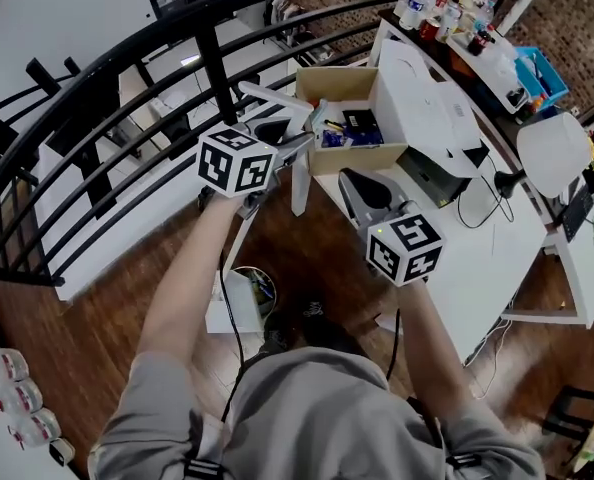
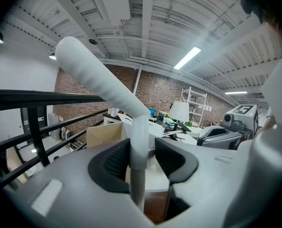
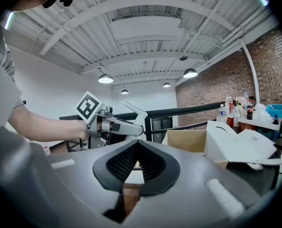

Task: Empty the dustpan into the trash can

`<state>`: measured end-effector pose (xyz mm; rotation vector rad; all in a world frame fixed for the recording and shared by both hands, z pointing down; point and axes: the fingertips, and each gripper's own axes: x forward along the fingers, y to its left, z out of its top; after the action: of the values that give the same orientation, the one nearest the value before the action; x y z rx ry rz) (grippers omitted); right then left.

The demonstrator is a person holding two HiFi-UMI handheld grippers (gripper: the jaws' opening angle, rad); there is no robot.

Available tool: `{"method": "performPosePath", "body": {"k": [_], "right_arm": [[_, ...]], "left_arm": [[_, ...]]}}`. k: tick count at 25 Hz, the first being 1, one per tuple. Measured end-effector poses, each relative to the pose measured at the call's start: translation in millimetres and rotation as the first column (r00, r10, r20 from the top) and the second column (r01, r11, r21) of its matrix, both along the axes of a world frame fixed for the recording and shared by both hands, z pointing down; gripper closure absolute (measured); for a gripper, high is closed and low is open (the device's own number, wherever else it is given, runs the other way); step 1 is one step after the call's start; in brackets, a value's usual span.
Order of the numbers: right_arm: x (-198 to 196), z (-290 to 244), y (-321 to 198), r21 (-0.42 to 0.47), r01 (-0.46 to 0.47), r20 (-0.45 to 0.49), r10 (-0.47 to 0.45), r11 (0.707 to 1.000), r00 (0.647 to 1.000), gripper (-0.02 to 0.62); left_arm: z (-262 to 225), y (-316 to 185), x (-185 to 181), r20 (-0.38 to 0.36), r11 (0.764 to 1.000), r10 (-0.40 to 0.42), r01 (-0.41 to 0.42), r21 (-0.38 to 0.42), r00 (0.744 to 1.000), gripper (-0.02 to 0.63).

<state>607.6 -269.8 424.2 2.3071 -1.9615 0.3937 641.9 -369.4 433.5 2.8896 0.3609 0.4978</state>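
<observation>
My left gripper is shut on a white upright pole whose angled grip slants up and to the left; it looks like a long dustpan handle. The pan itself is not visible in any view. My right gripper hangs to the right of the left one, with its jaws together at the tips and nothing between them. On the wooden floor below my left arm stands a small white bin with a dark inside.
A curved black railing runs across the far side. Beyond the grippers an open cardboard box sits against a white desk, which carries a white machine, a lamp and bottles.
</observation>
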Motion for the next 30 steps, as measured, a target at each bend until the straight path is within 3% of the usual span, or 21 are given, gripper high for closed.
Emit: {"method": "performPosePath", "body": {"k": [11, 17, 23, 30], "right_arm": [[8, -4, 9, 0.009, -0.011, -0.005, 0.011, 1.000, 1.000, 0.597], [0, -8, 6, 0.018, 0.000, -0.005, 0.000, 1.000, 1.000, 0.597], [-33, -17, -14, 0.037, 0.046, -0.014, -0.046, 0.998, 0.999, 0.597], [-102, -25, -37, 0.050, 0.102, -0.028, -0.101, 0.993, 0.994, 0.597]], "left_arm": [[2, 5, 8, 0.009, 1.000, 0.005, -0.005, -0.001, 1.000, 0.440], [-7, 2, -9, 0.004, 1.000, -0.005, 0.005, -0.002, 1.000, 0.440], [-31, -10, -62, -0.038, 1.000, -0.021, 0.021, -0.012, 0.999, 0.439], [-65, -32, -166, -0.122, 0.998, -0.064, 0.060, -0.034, 0.990, 0.437]]}}
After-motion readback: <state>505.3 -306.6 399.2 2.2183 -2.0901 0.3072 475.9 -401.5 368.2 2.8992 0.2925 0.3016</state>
